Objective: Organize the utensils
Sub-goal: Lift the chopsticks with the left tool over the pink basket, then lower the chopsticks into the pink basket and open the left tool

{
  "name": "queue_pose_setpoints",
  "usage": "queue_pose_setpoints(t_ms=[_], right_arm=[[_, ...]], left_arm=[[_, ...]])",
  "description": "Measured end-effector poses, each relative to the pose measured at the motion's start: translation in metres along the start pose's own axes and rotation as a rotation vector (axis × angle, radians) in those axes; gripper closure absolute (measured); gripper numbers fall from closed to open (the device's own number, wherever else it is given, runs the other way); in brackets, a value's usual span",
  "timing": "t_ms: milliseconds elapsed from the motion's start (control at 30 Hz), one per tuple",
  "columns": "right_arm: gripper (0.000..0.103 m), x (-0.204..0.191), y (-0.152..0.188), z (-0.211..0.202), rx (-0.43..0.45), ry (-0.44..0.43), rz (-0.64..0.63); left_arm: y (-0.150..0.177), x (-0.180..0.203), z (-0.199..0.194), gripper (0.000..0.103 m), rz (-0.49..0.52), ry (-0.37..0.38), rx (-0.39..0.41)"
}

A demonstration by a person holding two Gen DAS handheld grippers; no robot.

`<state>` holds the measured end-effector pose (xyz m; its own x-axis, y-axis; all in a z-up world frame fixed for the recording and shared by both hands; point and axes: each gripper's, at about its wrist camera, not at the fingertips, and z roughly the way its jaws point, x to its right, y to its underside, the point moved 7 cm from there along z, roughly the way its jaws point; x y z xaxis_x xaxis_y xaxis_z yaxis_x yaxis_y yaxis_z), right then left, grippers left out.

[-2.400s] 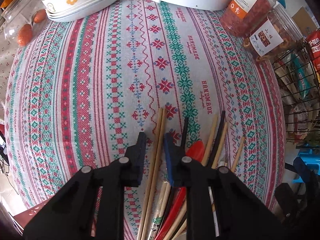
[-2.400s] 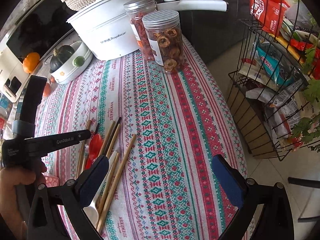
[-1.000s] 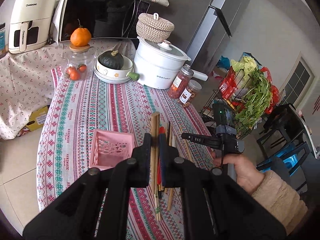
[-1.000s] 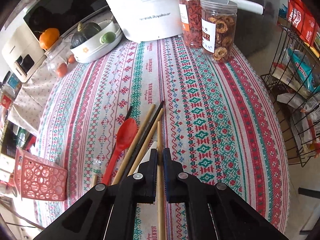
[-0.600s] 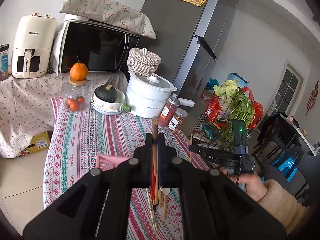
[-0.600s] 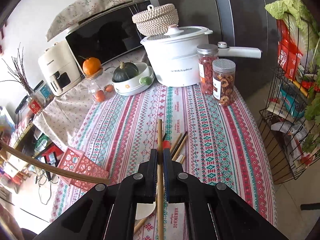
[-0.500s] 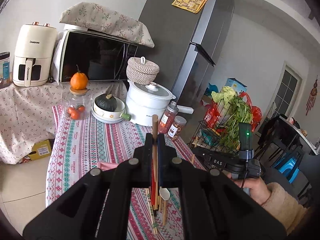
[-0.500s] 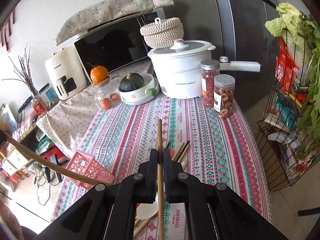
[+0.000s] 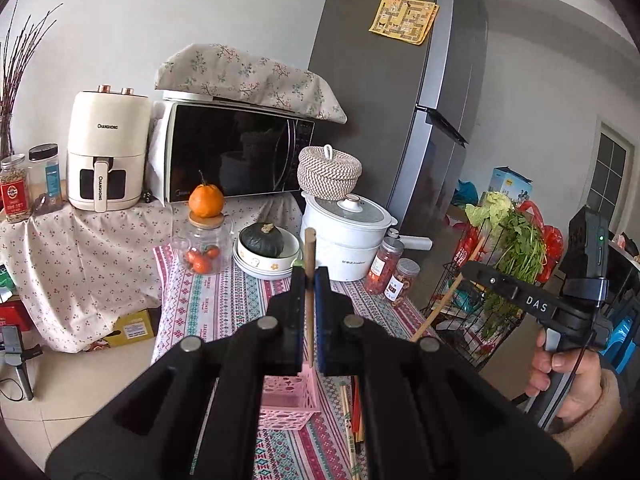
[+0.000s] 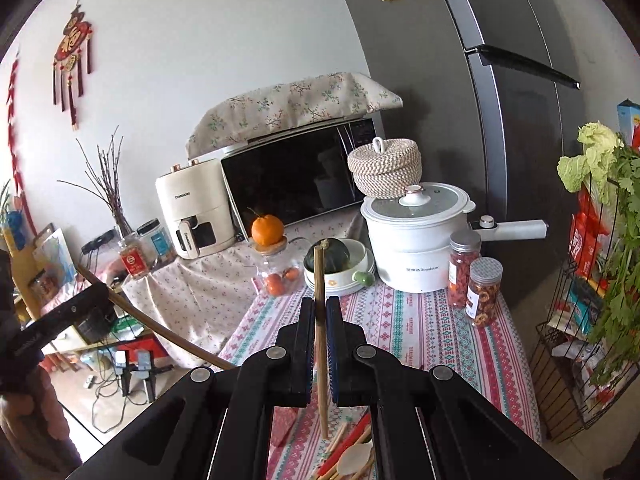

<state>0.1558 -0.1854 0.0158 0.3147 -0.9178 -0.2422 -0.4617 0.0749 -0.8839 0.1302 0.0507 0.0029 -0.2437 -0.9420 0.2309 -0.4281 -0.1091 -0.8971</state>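
Note:
My left gripper (image 9: 308, 280) is shut on a wooden chopstick (image 9: 309, 256) and holds it upright above the pink basket (image 9: 286, 404). My right gripper (image 10: 320, 308) is shut on another wooden chopstick (image 10: 319, 280), also upright, high above the table. More chopsticks (image 9: 346, 412), a red spoon (image 10: 352, 436) and a white spoon (image 10: 354, 458) lie on the patterned tablecloth (image 10: 412, 328) below. The right gripper also shows at the right of the left wrist view (image 9: 464, 270), and the left gripper's chopstick (image 10: 160, 332) shows in the right wrist view.
A white pot (image 10: 416, 236), two jars (image 10: 476, 280), a bowl with a squash (image 10: 336, 264) and a glass jar with an orange on top (image 10: 272, 256) stand at the table's far end. A wire rack of vegetables (image 10: 592, 320) stands to the right.
Both grippers have risen higher and tilted up, each carrying its chopstick. The table and remaining utensils now sit lower in both views.

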Motion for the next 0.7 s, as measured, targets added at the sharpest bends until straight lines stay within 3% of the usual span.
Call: queue_pose_setpoints(t_ms=[233,367,533,700], right_arm=[[0.098,-0.029,-0.019,0.001,0.047,-0.116,0.042],[0.098,-0.046,-0.018,0.019,0.027,-0.165,0.049],[0.097,-0.057,0.007,0.065,-0.085,-0.155,0.032],[0.097,-0.058,0.036,0.105,-0.190,-0.117,0.012]], left_arm=[[0.009,-0.011,0.018,0.098,0.024,-0.064,-0.101],[0.020,-0.014,0.037,0.098,0.032,-0.058,-0.203],[0.039,-0.022,0.064,0.098,0.009,-0.035,-0.324],[0.049,-0.034,0.083,0.098,-0.044,-0.022,-0.389]])
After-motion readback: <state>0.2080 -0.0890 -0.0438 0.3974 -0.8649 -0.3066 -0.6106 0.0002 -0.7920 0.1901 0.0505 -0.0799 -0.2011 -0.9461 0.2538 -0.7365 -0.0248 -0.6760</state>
